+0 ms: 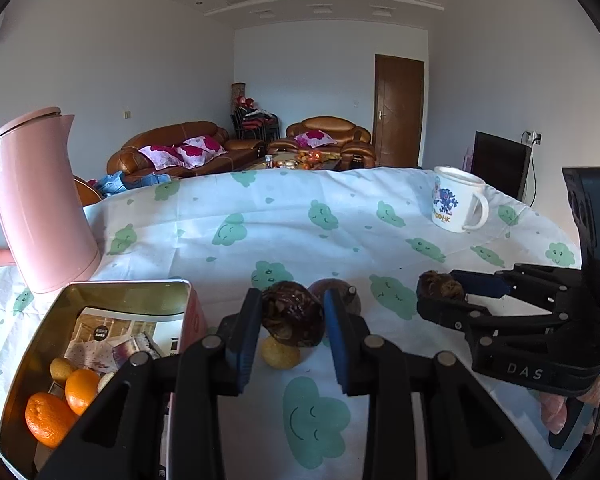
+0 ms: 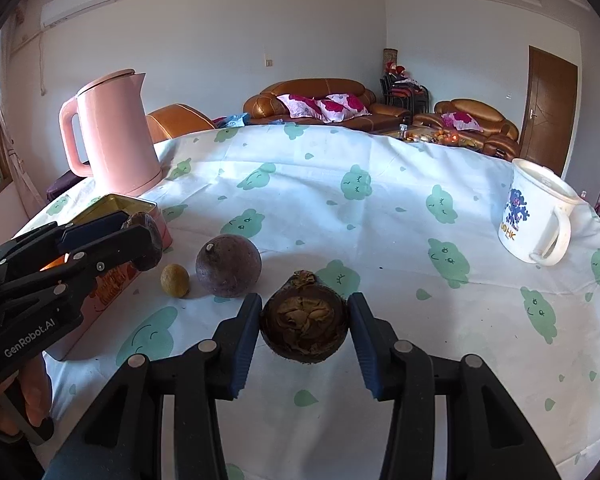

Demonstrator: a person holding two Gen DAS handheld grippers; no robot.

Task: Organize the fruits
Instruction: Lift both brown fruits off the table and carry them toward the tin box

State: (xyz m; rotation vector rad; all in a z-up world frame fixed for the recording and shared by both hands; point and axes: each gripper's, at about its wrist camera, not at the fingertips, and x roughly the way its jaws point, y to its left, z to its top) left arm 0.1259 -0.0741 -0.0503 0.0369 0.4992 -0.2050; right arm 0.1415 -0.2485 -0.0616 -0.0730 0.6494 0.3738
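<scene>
**Both grippers loaded, tin is the drop point**

Left gripper [image 1: 290, 320] is clamped narrow on a dark halved fruit [image 1: 292, 316], held off the cloth just right of the open tin [image 1: 124, 292], presumably staged to go in. The tin already holds two oranges [image 1: 66, 404] and a small yellow fruit, so it looks like the collection box.

Right gripper [image 2: 304, 320] pinches another dark fruit half [image 2: 304, 330], cut face toward the camera, pads on both sides.

On the tablecloth [image 2: 380, 220] remain a whole purple round fruit [image 2: 228, 266] and a small yellow fruit [image 2: 175, 280], both close beside the tin.

Obstacles: the pink kettle [image 2: 116, 136] stands right behind the tin; the white mug [image 2: 536, 216] is well apart. The right gripper's route to the tin crosses the left gripper and the loose fruit.
</scene>
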